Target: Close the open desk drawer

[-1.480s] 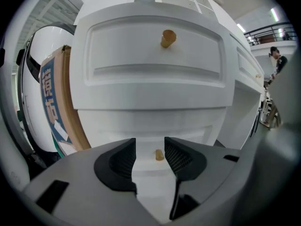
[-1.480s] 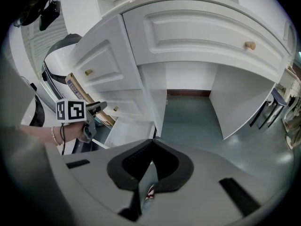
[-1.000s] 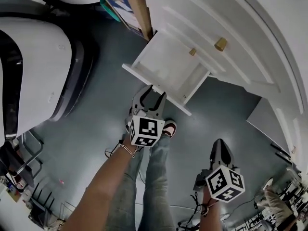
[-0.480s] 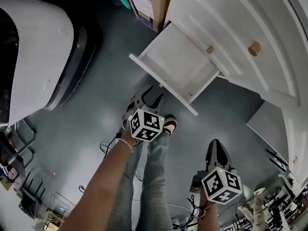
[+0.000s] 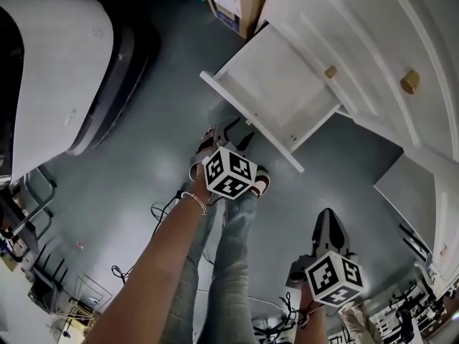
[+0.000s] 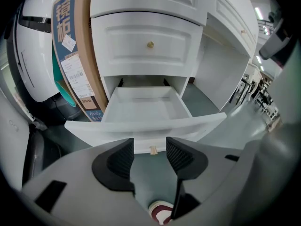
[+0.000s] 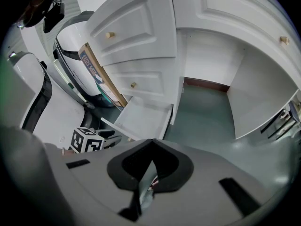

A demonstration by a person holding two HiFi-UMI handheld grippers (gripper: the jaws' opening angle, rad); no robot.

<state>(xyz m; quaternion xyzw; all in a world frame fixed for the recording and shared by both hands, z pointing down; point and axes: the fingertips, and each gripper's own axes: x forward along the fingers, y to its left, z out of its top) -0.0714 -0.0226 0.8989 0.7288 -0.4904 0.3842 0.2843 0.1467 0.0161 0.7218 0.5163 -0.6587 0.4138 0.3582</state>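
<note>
The white desk drawer [image 5: 276, 95] stands pulled out, empty, with its front panel [image 6: 141, 128] facing me. A small brass knob [image 6: 153, 149] sits under that panel's middle. My left gripper [image 5: 232, 132] hangs just short of the front panel, pointing down at it. In the left gripper view the left gripper [image 6: 149, 148] frames the knob in its gap, but the pads do not touch it. Its jaws have just been opening and nothing is between them. My right gripper [image 5: 328, 222] hangs lower right, shut and empty, well away from the drawer [image 7: 143, 117].
A tall cardboard box [image 6: 75, 55] leans against the desk's left side, beside a big white machine [image 5: 50, 70]. Closed drawers with brass knobs [image 6: 150, 44] sit above the open one. The person's legs and shoe [image 5: 259, 183] stand below the drawer. The kneehole [image 6: 211, 74] opens to the right.
The left gripper has sunk lower in front of the drawer's front panel and tipped further down. The right gripper has drifted slightly. The drawer stays open.
</note>
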